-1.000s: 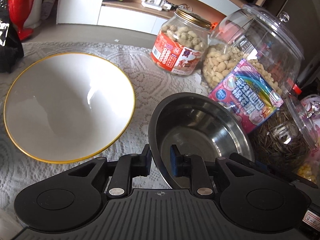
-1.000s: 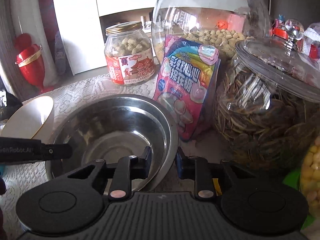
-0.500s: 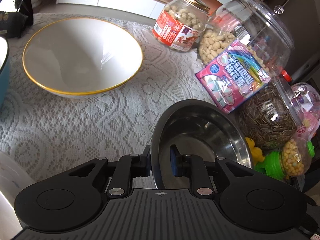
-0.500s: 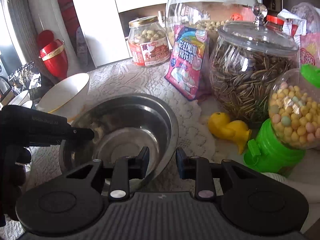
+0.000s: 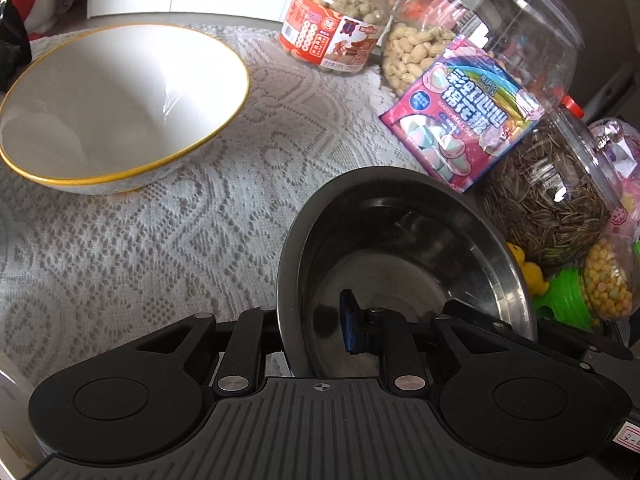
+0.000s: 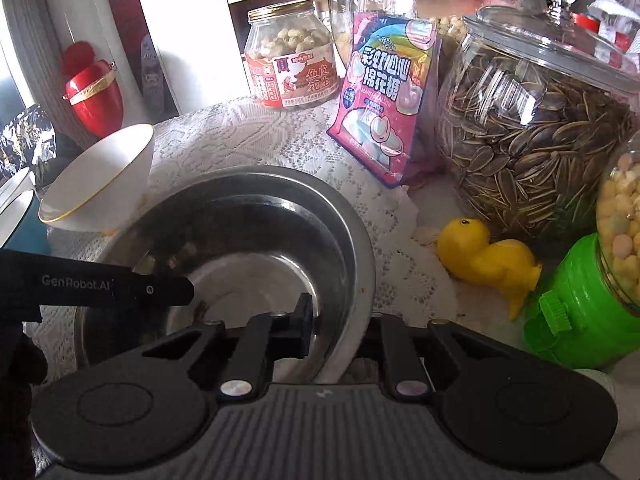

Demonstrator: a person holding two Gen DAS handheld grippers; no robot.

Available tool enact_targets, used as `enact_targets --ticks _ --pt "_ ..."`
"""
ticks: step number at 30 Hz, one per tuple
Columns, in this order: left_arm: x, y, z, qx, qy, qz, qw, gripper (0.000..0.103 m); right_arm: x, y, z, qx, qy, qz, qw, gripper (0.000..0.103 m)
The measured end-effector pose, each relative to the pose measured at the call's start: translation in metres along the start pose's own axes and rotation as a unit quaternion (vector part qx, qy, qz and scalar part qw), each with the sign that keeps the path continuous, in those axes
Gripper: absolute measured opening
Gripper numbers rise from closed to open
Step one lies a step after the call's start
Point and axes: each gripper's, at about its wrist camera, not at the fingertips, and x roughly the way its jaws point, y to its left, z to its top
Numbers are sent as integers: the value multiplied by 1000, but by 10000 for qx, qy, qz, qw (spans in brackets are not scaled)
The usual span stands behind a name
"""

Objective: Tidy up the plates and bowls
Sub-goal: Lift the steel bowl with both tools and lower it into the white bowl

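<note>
Both tools are clamped on the steel bowl (image 5: 404, 264), one on each side of its rim. Jaws on both have just been closing, rim between them.

Left tool (image 5: 316, 332): one finger sits inside the bowl with its blue pad (image 5: 349, 326) on the inner wall; the other finger is outside, mostly hidden behind the rim. Grasping the rim on the bowl's left side.

Right tool (image 6: 340, 332): inner finger (image 6: 298, 330) inside the bowl, outer finger behind the rim on the bowl's right side. Clenched tight on that rim. In the right wrist view the left tool shows as a black bar reaching in over the bowl's far-left rim.

The steel bowl is empty, sits over the lace-covered worktop (image 5: 168, 240), tilted in the left view. Can't tell if its base touches the cloth.

White bowl with gold rim (image 5: 116, 108) stands on the cloth to the left of the steel bowl, apart from it, empty.

Behind and right of the steel bowl:
- peanut jar with red label (image 5: 340, 28)
- big clear jar with peanuts (image 5: 480, 36)
- pink marshmallow bag (image 5: 464, 116) leaning on that big jar
- lidded glass jar of sunflower seeds (image 6: 536, 132)
- yellow toy duck (image 6: 488, 260), near the steel bowl's right rim, not touching
- green-based candy dispenser (image 6: 576, 304), just right of the duck

A red vase (image 6: 94, 92) stands beyond the worktop at the left.
</note>
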Motion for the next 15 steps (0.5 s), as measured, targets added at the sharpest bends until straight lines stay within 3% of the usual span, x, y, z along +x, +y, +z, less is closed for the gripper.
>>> enact_targets --ticks 3,6,9,15 --pt "-9 -8 -1 94 206 150 9996 18 -15 9 -6 -71 -4 -191 9998 15" --pt "-35 -12 -6 394 -18 -43 9992 18 -43 16 -5 -67 -163 -255 9995 15" --pt "-70 -4 -8 311 -277 -292 9987 18 -79 34 1 -125 -511 -248 9983 15" --pt "-157 40 -17 276 -844 -162 9959 18 -133 105 11 -599 -1075 156 9923 15"
